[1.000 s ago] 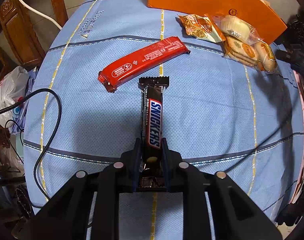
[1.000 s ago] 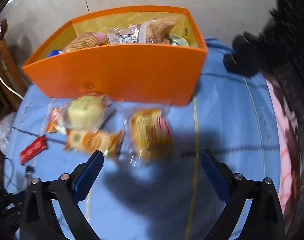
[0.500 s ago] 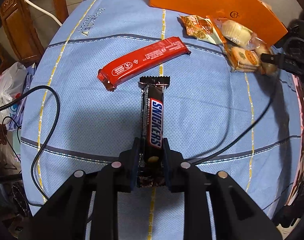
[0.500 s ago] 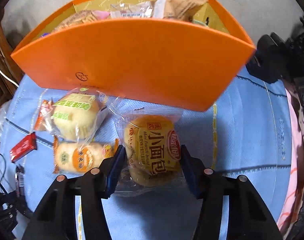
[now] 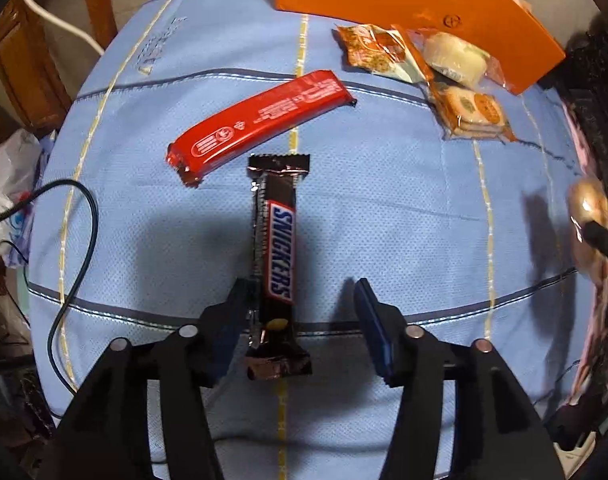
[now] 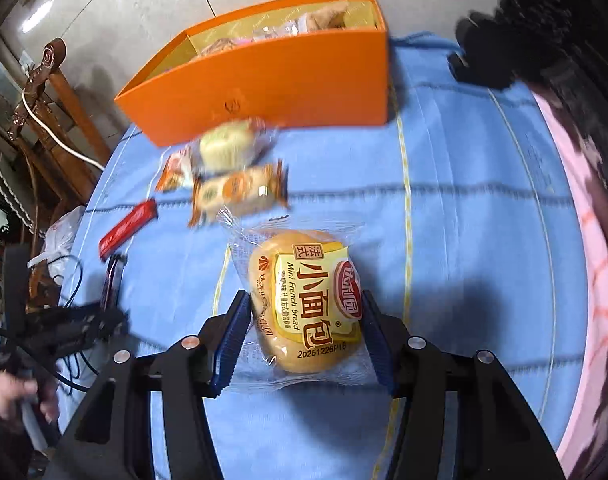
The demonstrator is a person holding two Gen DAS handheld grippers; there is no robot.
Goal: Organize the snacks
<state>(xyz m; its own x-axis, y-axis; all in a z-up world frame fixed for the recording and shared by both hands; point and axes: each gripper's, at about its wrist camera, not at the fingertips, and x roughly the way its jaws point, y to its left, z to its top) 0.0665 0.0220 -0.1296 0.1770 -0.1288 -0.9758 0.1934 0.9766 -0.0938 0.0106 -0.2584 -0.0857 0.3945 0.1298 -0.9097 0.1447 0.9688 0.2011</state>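
My right hand-held gripper (image 6: 304, 334) pinches the mini French bread packet (image 6: 305, 300), pads pressed on both of its sides, held above the blue-clothed surface (image 6: 463, 240). The orange box (image 6: 264, 80) lies ahead and slightly left, its long wall facing me, open top already part-filled; I judge the bread must rise over that wall. My left hand-held gripper (image 5: 300, 304) is opening over the Snickers bar (image 5: 278, 256): the bar lies lengthwise along the fingers, against the left one, clear of the right. Red bar (image 5: 260, 120) sits just beyond, slanted. Right hand nearer the box.
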